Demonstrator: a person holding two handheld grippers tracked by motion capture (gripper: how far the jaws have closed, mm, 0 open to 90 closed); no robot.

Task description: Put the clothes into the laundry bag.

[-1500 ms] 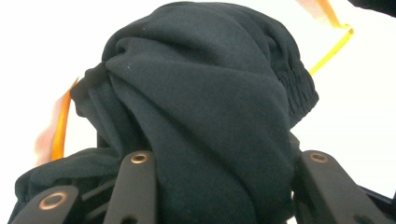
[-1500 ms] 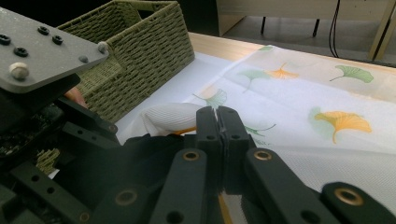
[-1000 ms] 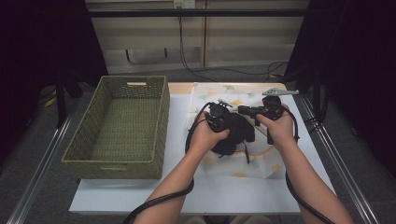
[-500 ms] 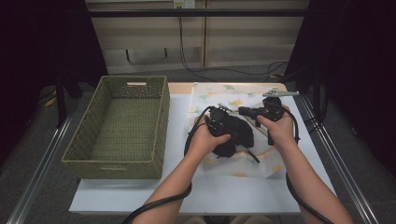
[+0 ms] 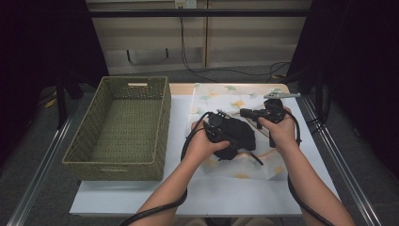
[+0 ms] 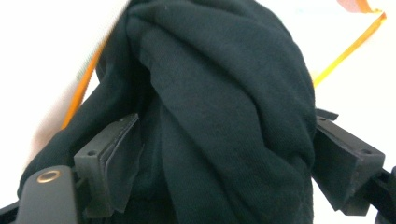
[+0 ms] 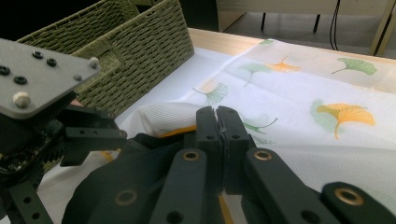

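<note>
Two grippers sit close together over a black cloth [image 5: 237, 136]. The left gripper [image 6: 224, 154] has its jaws apart with a thick bunch of the cloth between them; the pads touch the cloth on both sides. The right gripper [image 7: 216, 123] has its jaws pressed together, just above the cloth's edge. The black cloth lies on a white sheet with leaf pictures [image 5: 235, 99] on the table [image 5: 188, 193]. A green woven basket [image 5: 160, 122] stands to the left.
</note>
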